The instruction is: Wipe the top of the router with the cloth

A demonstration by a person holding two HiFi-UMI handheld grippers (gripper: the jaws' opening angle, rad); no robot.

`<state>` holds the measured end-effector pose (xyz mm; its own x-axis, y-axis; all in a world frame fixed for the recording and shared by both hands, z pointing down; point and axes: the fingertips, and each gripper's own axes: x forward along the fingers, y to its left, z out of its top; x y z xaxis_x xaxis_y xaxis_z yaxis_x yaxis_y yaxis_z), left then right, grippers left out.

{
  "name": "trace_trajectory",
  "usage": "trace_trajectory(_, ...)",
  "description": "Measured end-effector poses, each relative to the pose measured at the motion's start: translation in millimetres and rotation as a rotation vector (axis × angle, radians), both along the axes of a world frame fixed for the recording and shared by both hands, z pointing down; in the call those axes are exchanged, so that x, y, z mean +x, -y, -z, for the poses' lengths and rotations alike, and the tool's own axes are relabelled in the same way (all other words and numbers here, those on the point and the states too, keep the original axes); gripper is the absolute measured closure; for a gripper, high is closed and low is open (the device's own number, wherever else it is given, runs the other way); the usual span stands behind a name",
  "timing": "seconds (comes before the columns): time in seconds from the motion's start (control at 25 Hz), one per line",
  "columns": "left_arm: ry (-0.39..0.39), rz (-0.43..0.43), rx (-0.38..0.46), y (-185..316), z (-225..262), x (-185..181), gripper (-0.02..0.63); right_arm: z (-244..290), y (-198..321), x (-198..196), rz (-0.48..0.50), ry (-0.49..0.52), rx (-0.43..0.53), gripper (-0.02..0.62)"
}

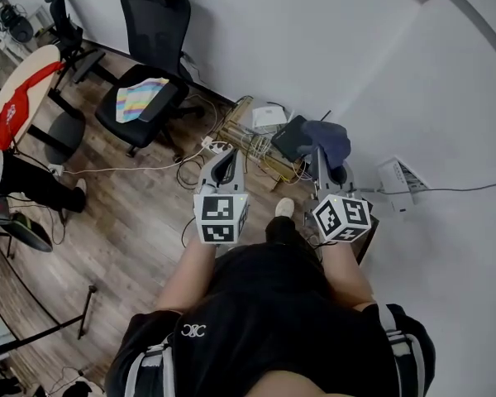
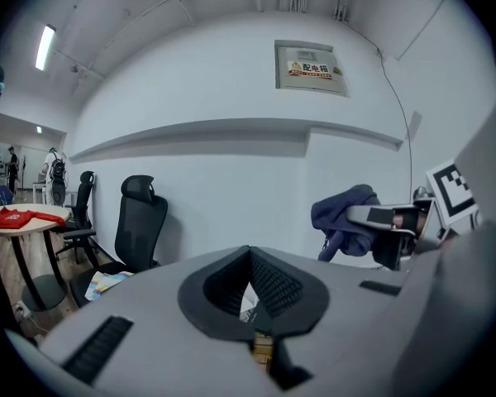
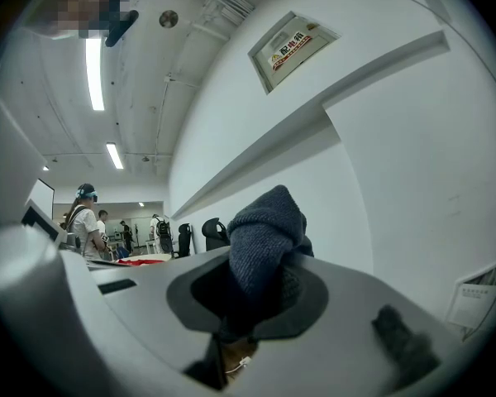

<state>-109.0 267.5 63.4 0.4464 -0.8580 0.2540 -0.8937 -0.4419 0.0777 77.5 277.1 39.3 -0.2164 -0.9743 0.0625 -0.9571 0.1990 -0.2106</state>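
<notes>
Pinched the dark blue cloth [image 3: 264, 230] in the right gripper [image 3: 256, 292], clamped on a fold low down, with the rest bunched up in a hump above the tips. Showed in the head view right of centre, cloth draped over the gripper's front end, up against the white wall [image 1: 446, 98]. Held the left gripper [image 1: 224, 159] just to the left of it and about level, pressed together on nothing, ribbed pads [image 2: 273, 284] meeting at the tip with only a thin slit below them.

Hovered both over the clutter at the foot of the wall at the centre of the head view: a wire rack [image 1: 250, 143], a flat white box [image 1: 269, 117] at its upper edge, and a dark flat slab [image 1: 289, 139] just right of the box, meeting the cloth's left side in the picture. Could not tell which of the two was the router, nor whether cloth and slab truly touched.

Looked down past both marker cubes onto black clothing and a pale shoe [image 1: 285, 208] on the wood floor [image 1: 140, 213]. Found a black office chair [image 1: 149, 73] in the upper left with a striped towel [image 1: 140, 98] on its seat, and a round table [image 1: 33, 77] under a red garment [image 1: 16, 106] at the far left edge. Noted a white wall plate [image 1: 394, 174] right of the grippers and a framed sign [image 2: 310, 69] high on the wall.
</notes>
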Motion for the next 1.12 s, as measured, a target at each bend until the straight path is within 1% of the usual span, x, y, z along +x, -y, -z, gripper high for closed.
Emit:
trace_trajectory(0.16,-0.038,-0.001,-0.032,16,-7,15,0.601,-8,18,13,0.005,0.017,-0.006,0.538)
trace_trajectory(0.2,-0.033,0.003,-0.034,22,-8,17,0.601,-10,25,16,0.007,0.024,-0.008,0.538)
trace_trajectory(0.36,0.03,0.0,-0.004,42,-6,32,0.601,-14,54,29,0.016,0.051,-0.011,0.538)
trace_trajectory(0.4,0.034,0.002,0.0,49,-6,35,0.601,-16,62,32,0.021,0.053,-0.012,0.538)
trace_trajectory(0.56,0.009,0.047,-0.005,86,-9,42,0.601,-26,102,41,0.064,0.053,-0.022,0.538)
trace_trajectory(0.68,0.011,0.075,-0.021,119,-6,47,0.601,-23,138,49,0.094,0.049,-0.015,0.538)
trace_trajectory(0.76,0.021,0.086,-0.014,138,0,56,0.601,-21,159,58,0.104,0.056,-0.011,0.538)
trace_trajectory(0.92,0.06,0.125,0.026,172,8,77,0.601,-28,197,76,0.139,0.072,-0.035,0.538)
trace_trajectory(1.0,0.067,0.139,0.018,186,7,88,0.601,-28,211,86,0.157,0.069,-0.04,0.538)
trace_trajectory(1.12,0.07,0.158,-0.02,206,-3,103,0.601,-36,230,104,0.177,0.068,-0.069,0.538)
